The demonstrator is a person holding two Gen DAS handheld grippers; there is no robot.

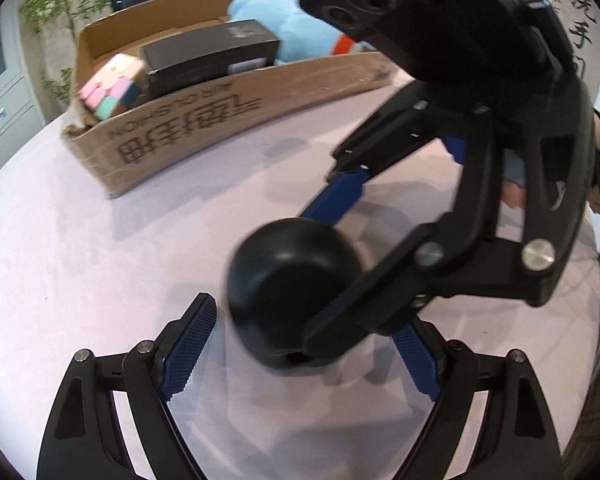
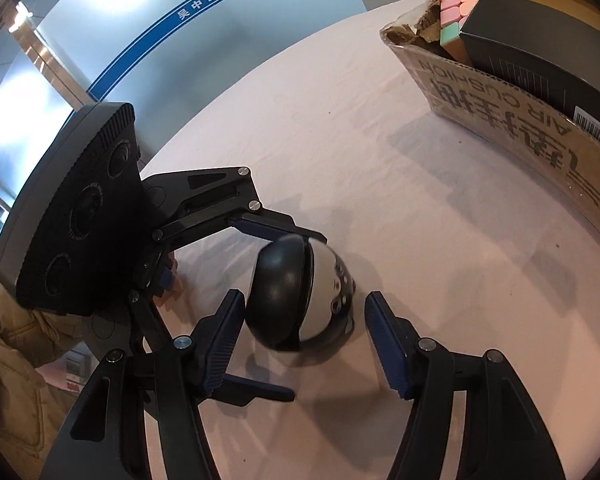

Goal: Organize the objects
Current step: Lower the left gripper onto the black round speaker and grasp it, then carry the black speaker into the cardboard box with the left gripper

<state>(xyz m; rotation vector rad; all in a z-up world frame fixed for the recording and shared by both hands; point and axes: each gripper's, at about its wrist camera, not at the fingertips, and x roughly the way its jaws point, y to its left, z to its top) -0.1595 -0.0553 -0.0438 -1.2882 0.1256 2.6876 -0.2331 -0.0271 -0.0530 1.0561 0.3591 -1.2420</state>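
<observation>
A round black-and-white device (image 2: 300, 292) rests on the pale pink table (image 2: 380, 200). In the left wrist view only the device's (image 1: 292, 292) black shell shows. My right gripper (image 2: 305, 297) is shut on it, one pad on the black shell and the other at the white, dotted side. In the left wrist view the right gripper (image 1: 310, 278) reaches in from the upper right. My left gripper (image 1: 304, 316) stands open around the same device. In the right wrist view the left gripper (image 2: 306, 316) has one finger by the device's top and the other well clear on the table.
An open cardboard box (image 1: 188, 136) stands at the back of the table, holding a pastel puzzle cube (image 1: 112, 92), a black carton (image 1: 212, 54) and a blue plush toy (image 1: 296, 36). The same box (image 2: 500, 112) fills the right wrist view's upper right. A person's tan sleeve (image 2: 12, 340) is at the left.
</observation>
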